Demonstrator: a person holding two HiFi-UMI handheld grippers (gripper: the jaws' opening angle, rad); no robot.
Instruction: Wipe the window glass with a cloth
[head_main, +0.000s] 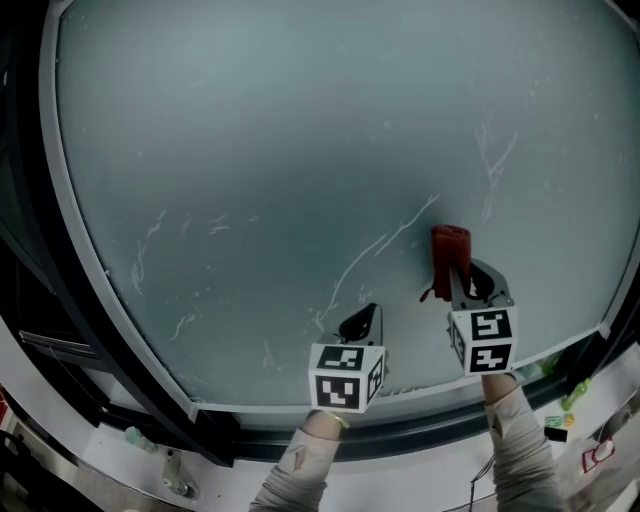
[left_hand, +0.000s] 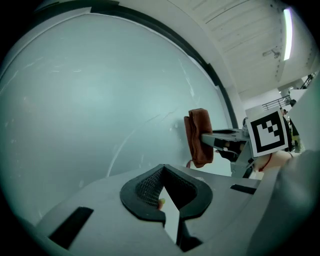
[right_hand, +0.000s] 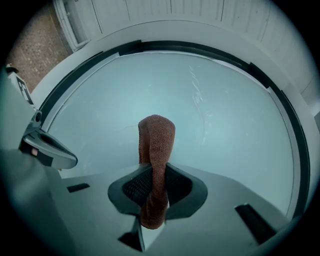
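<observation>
The rust-red cloth (right_hand: 156, 150) stands folded in the closed jaws of the right tool (head_main: 468, 288), its end against the window glass (head_main: 300, 150), low on the right. The left tool (head_main: 360, 322) hangs just left, jaws together on nothing. Wiping looks under way; the next move is likely a firm sweep left across the pale streaks (head_main: 375, 250).

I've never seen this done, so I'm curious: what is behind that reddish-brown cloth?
Behind the cloth, pinched in the right tool, lies the pale window glass with faint streaks. The patch right behind the cloth is covered, and nothing shows through the glass.
</observation>
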